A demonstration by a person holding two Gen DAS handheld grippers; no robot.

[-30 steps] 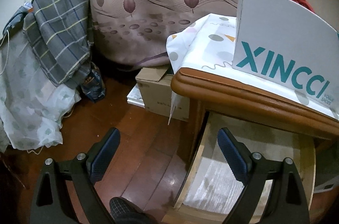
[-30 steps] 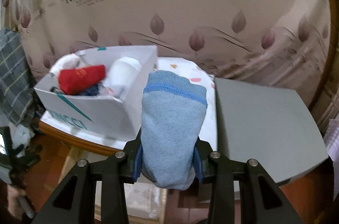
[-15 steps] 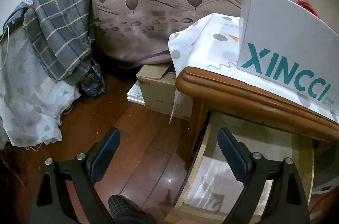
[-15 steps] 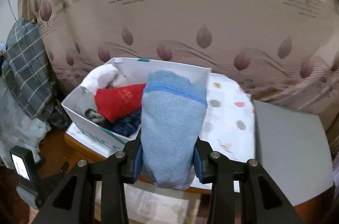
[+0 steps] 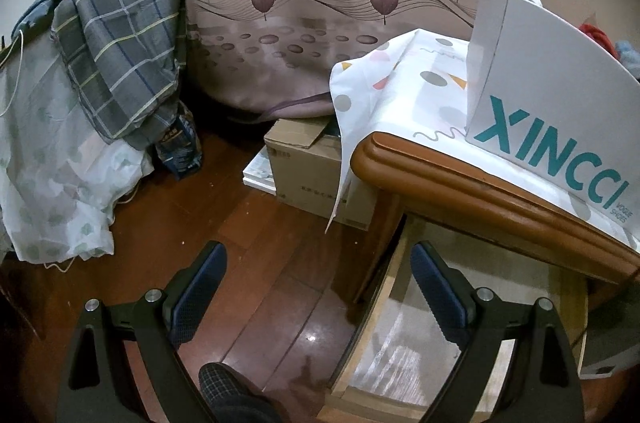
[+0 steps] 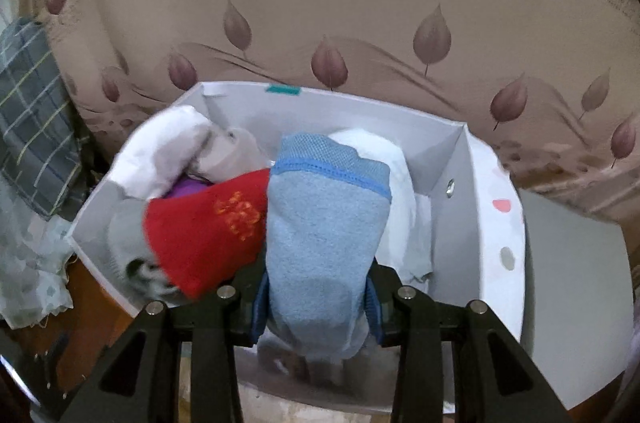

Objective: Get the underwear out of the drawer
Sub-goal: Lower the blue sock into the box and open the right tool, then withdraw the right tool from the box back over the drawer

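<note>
Checked grey cloth (image 5: pixel 120 55) hangs at the far left of my left wrist view, over a pale patterned sheet (image 5: pixel 52 183) that spills onto the dark wooden floor (image 5: pixel 240 263). Further right a brown cardboard box (image 5: pixel 308 175) sits on that floor against the leaf-printed curtain (image 5: pixel 320 23). My left gripper (image 5: pixel 318 279) hangs with its jaws spread wide and nothing between them, one finger over the floor, the other over the open wooden drawer (image 5: pixel 384 307). Above the drawer is the brown wooden table (image 5: pixel 460 179) under a white spotted cloth (image 5: pixel 404 83), and on it stands a white shoebox printed XINCCI in teal (image 5: pixel 560 111).

In my right wrist view, that same white shoebox (image 6: pixel 456 223) lies just beyond the fingers, holding a red folded garment with orange lettering (image 6: pixel 208 227) at its left and white garments (image 6: pixel 400 191) at its right. My right gripper (image 6: pixel 316 307) has its jaws pressed against both sides of the folded light blue underwear with a brighter blue band (image 6: pixel 324 223), which stands upright between them, above the box's near wall.
</note>
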